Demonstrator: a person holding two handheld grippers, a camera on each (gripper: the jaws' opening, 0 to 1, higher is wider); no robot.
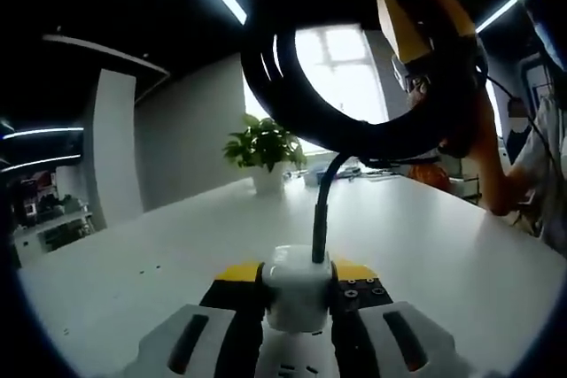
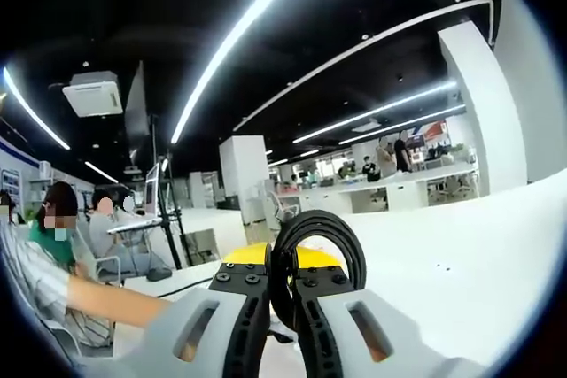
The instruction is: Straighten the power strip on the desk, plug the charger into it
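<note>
In the left gripper view, the left gripper (image 1: 297, 303) is clamped on a white block (image 1: 298, 288), either the charger's body or the end of the strip; the picture does not settle which. Its two pale jaws press the block from either side, just above the desk (image 1: 159, 254). A black cable (image 1: 321, 210) climbs out of the block's top and swings into a big loop (image 1: 292, 95) overhead, held clear of the white surface. Toward the desk's far edge stands a potted plant (image 1: 264, 152) in a white pot, with bright windows (image 1: 341, 73) behind it. Past the desk's right edge, a person's arm (image 1: 496, 165) reaches in. In the right gripper view, the right gripper (image 2: 283, 294) is closed on several turns of the black cable, a bundle (image 2: 321, 241) pinched between the jaws and bulging up in an arch above the yellow-edged tips. The white desk spreads off to the right of the jaws. At the left of that view, seated people (image 2: 53, 227) work at other desks, a sleeve stretches across the lower corner, and long ceiling lights (image 2: 239, 37) run over the open office.
</note>
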